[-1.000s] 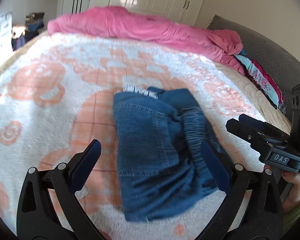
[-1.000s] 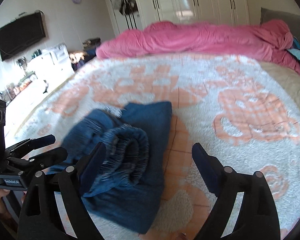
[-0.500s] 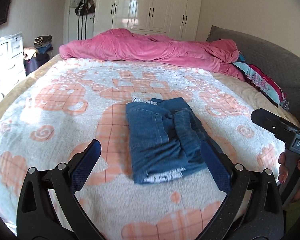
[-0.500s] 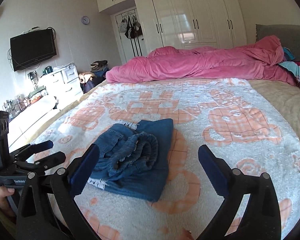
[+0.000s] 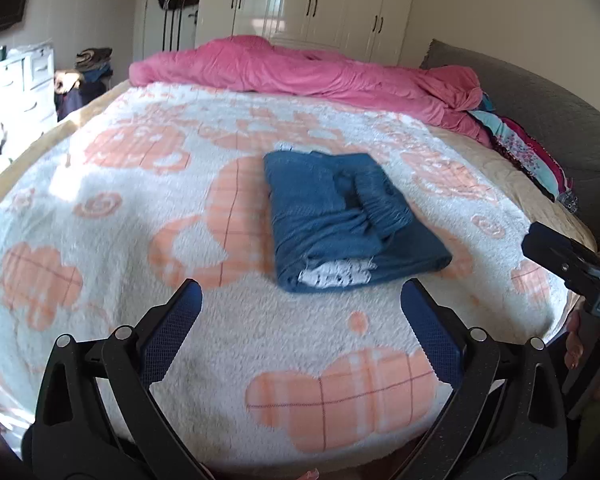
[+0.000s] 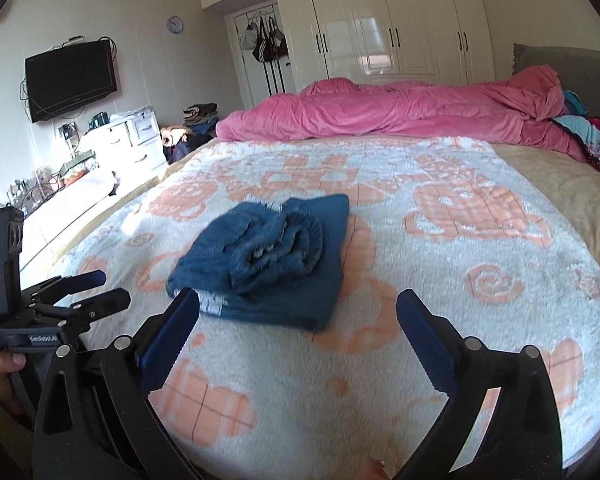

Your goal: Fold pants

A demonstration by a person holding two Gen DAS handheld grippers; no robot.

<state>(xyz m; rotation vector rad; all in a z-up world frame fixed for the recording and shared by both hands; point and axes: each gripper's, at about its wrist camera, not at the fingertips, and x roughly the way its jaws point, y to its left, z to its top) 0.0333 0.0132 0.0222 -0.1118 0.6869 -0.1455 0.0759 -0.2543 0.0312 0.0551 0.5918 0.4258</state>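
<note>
The blue denim pants [image 5: 340,216] lie folded in a compact bundle in the middle of the white and orange blanket [image 5: 140,216]; the elastic waistband is rolled on top and a frayed white hem shows at the near end. They also show in the right wrist view [image 6: 276,260]. My left gripper [image 5: 300,300] is open and empty, held back above the bed's near edge. My right gripper [image 6: 298,312] is open and empty, also short of the bundle. Each gripper shows at the side of the other's view.
A pink duvet [image 6: 400,110] is heaped along the far side of the bed. Colourful clothes [image 5: 528,156] lie by the grey headboard [image 5: 560,112] at right. White drawers [image 6: 132,140] and a wall TV [image 6: 70,78] stand at left, wardrobes [image 6: 380,24] behind.
Both grippers have pulled back and up from the folded pants, which now lie farther off on the blanket. Both stay open.
</note>
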